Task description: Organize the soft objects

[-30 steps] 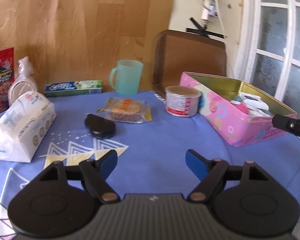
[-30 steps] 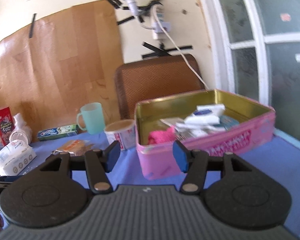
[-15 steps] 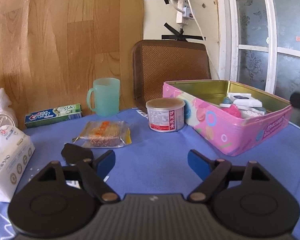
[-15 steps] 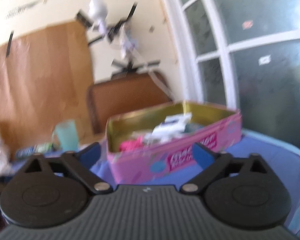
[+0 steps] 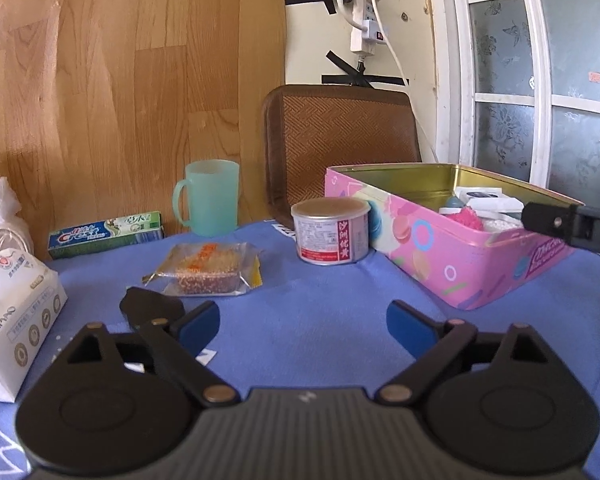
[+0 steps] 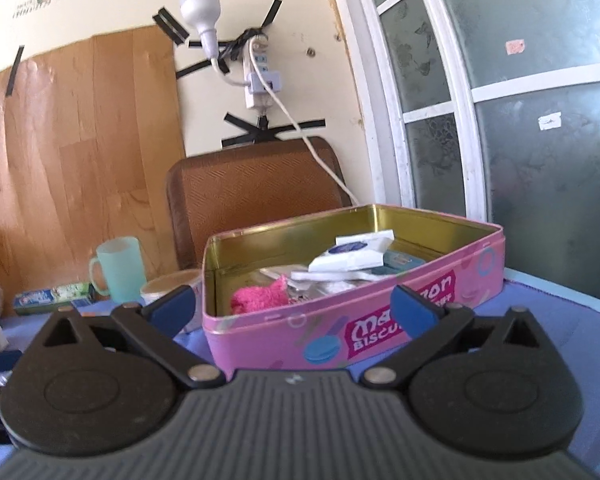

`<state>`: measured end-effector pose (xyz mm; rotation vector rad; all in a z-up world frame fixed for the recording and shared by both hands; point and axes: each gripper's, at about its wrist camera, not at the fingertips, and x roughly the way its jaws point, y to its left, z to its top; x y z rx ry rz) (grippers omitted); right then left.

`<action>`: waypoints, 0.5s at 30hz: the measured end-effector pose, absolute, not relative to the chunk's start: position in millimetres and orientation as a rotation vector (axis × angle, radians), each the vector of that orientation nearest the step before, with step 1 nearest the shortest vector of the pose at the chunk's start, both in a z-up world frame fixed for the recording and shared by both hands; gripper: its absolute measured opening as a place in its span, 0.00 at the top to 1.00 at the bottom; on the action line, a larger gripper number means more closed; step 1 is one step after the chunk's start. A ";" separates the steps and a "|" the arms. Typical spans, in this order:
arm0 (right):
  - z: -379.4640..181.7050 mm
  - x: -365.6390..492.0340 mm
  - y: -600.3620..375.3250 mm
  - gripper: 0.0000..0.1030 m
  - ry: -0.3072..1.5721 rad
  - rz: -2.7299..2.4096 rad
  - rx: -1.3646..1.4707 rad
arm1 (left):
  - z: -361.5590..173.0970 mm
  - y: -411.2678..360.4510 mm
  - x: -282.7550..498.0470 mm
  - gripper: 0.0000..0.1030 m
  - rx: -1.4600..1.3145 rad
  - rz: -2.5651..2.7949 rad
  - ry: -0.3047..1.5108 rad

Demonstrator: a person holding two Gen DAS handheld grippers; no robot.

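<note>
A pink biscuit tin (image 5: 452, 256) stands open on the blue tablecloth; it also shows in the right wrist view (image 6: 340, 328). Inside lie a pink fluffy cloth (image 6: 260, 300), white packets (image 6: 352, 256) and other small items. My left gripper (image 5: 302, 326) is open and empty, low over the cloth. A white tissue pack (image 5: 12, 320) lies to its left, a wrapped cake (image 5: 208, 268) and a flat black object (image 5: 150, 306) ahead. My right gripper (image 6: 294, 312) is open and empty, just before the tin's front wall; part of it shows in the left wrist view (image 5: 568, 226).
A small tin can (image 5: 330, 230), a green mug (image 5: 208, 198) and a toothpaste box (image 5: 106, 234) stand toward the back. A brown chair back (image 5: 340, 140) is behind the table. A bagged item (image 5: 2, 216) sits at the far left. The window is to the right.
My right gripper has opened wide and shifted its view over the tin. My left gripper has dropped lower and tilted up, so the objects sit closer ahead.
</note>
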<state>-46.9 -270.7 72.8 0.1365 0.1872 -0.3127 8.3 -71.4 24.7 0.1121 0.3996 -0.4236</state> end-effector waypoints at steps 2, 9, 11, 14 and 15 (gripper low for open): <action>70.6 -45.7 -273.6 0.00 0.205 -0.307 0.151 | 24.2 -71.9 9.4 0.08 0.117 -0.441 0.410; 65.6 -50.9 -278.6 0.07 0.250 -0.287 0.195 | 22.6 -74.7 8.5 0.06 0.138 -0.470 0.418; 64.7 -53.4 -277.0 0.07 0.259 -0.281 0.193 | 22.4 -74.8 7.9 0.05 0.140 -0.474 0.418; 64.3 -55.4 -272.8 0.08 0.264 -0.274 0.189 | 22.4 -75.1 7.1 0.03 0.144 -0.475 0.416; 64.4 -55.9 -271.6 0.08 0.265 -0.271 0.189 | 22.3 -75.2 6.7 0.03 0.145 -0.474 0.414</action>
